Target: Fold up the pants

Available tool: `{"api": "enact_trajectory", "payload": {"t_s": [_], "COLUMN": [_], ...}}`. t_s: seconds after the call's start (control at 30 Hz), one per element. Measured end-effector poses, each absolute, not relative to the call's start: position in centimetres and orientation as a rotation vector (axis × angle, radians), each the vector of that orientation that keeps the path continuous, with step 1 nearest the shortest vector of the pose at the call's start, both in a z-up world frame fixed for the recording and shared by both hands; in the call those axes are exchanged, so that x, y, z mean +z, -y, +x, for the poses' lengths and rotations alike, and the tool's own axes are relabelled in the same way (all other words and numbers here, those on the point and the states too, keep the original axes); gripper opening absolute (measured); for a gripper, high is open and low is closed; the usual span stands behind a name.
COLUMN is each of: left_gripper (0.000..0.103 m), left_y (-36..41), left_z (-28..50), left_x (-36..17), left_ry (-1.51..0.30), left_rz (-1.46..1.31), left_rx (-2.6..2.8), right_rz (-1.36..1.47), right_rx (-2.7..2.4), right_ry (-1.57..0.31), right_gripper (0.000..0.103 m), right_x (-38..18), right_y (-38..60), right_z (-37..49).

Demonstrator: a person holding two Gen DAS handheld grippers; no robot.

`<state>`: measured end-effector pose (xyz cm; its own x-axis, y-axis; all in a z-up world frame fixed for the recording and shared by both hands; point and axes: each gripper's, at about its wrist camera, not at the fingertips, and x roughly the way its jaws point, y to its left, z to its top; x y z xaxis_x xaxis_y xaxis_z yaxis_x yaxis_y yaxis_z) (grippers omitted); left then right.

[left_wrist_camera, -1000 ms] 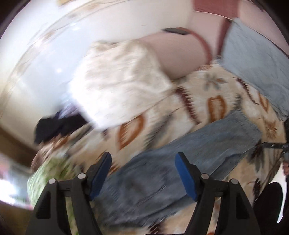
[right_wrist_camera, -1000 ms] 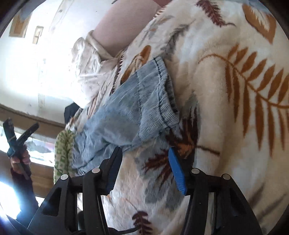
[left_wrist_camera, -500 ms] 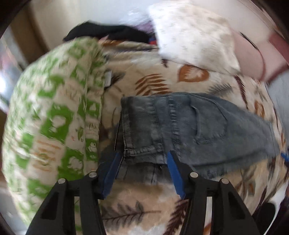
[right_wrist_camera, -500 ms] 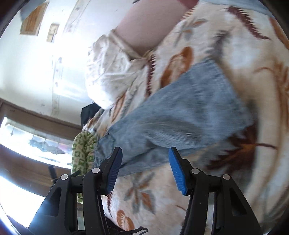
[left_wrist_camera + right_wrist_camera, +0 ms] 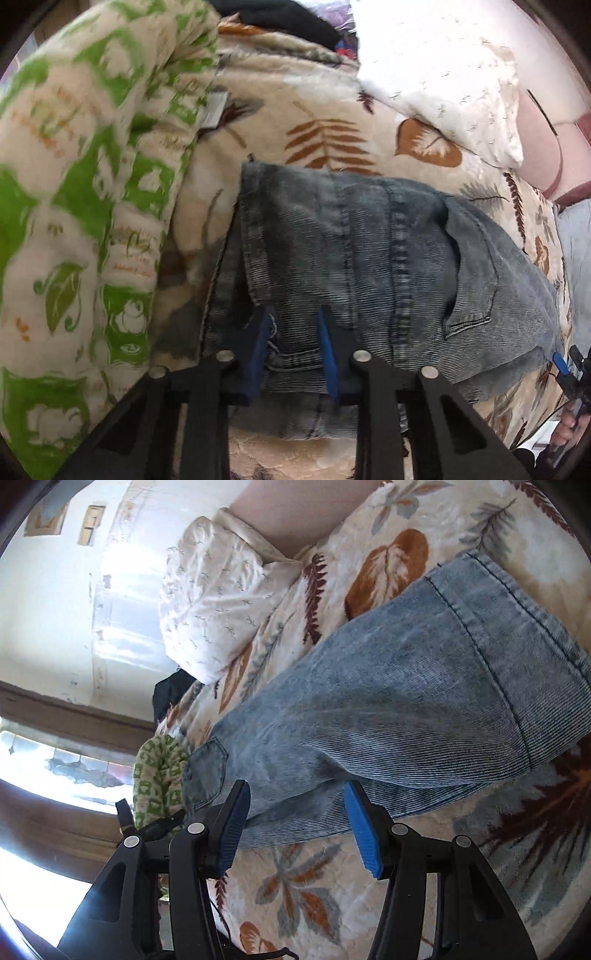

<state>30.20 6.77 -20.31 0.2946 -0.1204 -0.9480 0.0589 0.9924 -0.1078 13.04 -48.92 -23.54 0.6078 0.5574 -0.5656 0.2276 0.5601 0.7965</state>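
Left wrist view: the left claw (image 5: 293, 345) points down onto the waistband end of the blue jeans (image 5: 388, 258), which lie folded lengthwise on a bed covered by a cream blanket with brown leaf prints (image 5: 295, 110). Its jaws have just been closing, and the waistband corner with a belt loop sits bunched between the blue pads (image 5: 260, 347), which press on the denim. A back pocket shows to the right of the claw. Left of the jeans lies a rolled green-and-white quilt (image 5: 74, 206), just beside the waistband. A white pillow (image 5: 443, 74) lies at the far right, with dark clothing (image 5: 280, 18) far behind. At the right edge, the right claw (image 5: 559, 360) shows small near the jeans' lower edge, held by a hand (image 5: 570, 428).

Right wrist view: the right claw (image 5: 295, 827) stands open, its pads apart, holding nothing. The near edge of the jeans' leg (image 5: 388, 709) runs just beyond its fingertips; whether they touch it I cannot tell. The hem lies at the far right, the pocket end to the left, by the green quilt (image 5: 159, 775). The pillow (image 5: 218, 605) lies farther off against a white wall (image 5: 55, 609).
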Motion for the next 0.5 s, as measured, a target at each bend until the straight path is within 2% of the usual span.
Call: {"api": "enact_trajectory", "payload": {"t_s": [0.4,0.5], "left_gripper": [0.027,0.017], "left_y": [-7.2,-7.0], "left_z": [29.8,29.3], "left_x": [-21.2,-21.2], "left_ry": [-1.251,-1.224], "left_rz": [-0.085,-0.058], "left_rx": [-0.089,-0.105], "right_rz": [0.953,0.958], "right_rx": [0.221,0.225], "right_ry": [-0.969,-0.952], "right_gripper": [0.053,0.052], "right_x": [-25.6,-25.9], "right_y": [48.5,49.0], "right_z": [13.4,13.2]}}
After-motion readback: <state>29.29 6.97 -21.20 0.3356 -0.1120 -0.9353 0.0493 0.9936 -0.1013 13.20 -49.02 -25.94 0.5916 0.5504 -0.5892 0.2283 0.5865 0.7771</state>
